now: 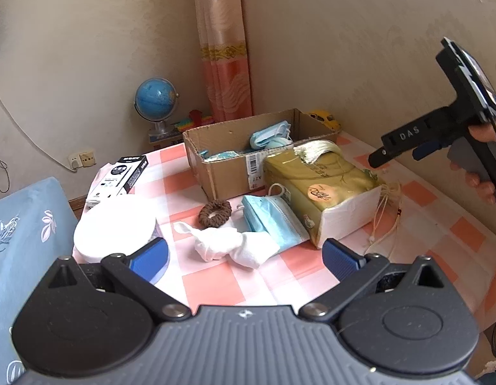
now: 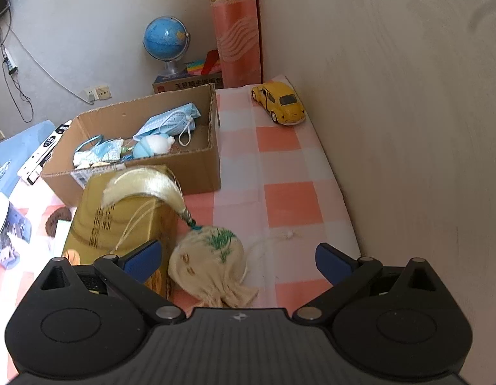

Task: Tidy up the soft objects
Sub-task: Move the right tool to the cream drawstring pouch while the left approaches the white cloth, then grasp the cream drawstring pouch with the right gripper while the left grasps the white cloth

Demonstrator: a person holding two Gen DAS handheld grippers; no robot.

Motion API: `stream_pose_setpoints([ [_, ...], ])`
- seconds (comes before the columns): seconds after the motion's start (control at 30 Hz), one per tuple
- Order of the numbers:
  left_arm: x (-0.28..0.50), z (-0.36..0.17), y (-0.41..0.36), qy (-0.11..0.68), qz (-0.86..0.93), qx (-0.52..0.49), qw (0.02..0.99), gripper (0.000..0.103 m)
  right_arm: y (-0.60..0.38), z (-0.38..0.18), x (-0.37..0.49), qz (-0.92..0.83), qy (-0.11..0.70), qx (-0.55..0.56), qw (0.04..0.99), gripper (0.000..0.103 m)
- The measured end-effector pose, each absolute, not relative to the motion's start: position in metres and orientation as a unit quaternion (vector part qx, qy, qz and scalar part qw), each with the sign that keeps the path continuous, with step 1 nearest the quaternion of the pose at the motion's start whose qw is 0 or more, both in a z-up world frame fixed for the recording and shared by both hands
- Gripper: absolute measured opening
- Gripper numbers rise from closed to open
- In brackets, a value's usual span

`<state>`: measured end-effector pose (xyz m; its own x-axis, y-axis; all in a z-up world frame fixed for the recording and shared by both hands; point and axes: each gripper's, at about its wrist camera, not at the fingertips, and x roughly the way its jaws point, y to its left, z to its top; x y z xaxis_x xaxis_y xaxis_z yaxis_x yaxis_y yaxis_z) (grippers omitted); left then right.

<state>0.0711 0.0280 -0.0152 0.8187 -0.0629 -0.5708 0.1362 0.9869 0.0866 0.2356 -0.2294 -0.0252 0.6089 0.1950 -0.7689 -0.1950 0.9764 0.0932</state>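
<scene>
Two hand-held tools poised above a checked pink-and-white tabletop (image 2: 280, 199), mid-sort, with an open brown cardboard box (image 2: 196, 173) as the collecting point and landmark.

Right tool (image 2: 238, 256): blue pads spread wide, nothing between them, hovering directly over a cream drawstring cloth pouch with green stitching (image 2: 209, 256). Pouch lying in front of the box, touching the side of a gold-wrapped block of tissues (image 2: 119, 224); pale tassel (image 2: 142, 186) draped over the top of that block, toward the box.

Left tool (image 1: 244, 256): likewise open and empty, held above a crumpled white cloth (image 1: 228, 247). In front of the box on that side, a folded blue face mask (image 1: 273, 221) and a brown fabric scrunchie (image 1: 215, 213). Already inside the box: more blue masks (image 2: 171, 122) and a small pale-blue plush figure (image 2: 151, 147).

Likely step: pouch pickup with the right tool, then transfer into the box. Best done by lowering straight down and closing across the plump body of the pouch, not the gathered neck, to avoid slipping. Worth lifting high enough to clear both the tissue block and the box wall, with tassel and loose cord trailing free rather than snagging on the block. Release advisable over the bare corner of the box beside the masks.
</scene>
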Motion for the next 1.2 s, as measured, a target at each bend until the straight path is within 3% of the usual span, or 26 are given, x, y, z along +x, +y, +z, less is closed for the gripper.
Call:
stream_pose_setpoints([
  [0.67,0.076,-0.023,0.008,0.317,-0.06,0.085,0.943,0.102,-0.231,-0.077,0.186,0.13,0.427,-0.069,0.892,0.103],
  [1.2,0.102,-0.041,0.012,0.326,-0.063,0.107,0.937,0.102,-0.24,-0.083,0.17,0.144,0.402,-0.081,0.901,0.103],
])
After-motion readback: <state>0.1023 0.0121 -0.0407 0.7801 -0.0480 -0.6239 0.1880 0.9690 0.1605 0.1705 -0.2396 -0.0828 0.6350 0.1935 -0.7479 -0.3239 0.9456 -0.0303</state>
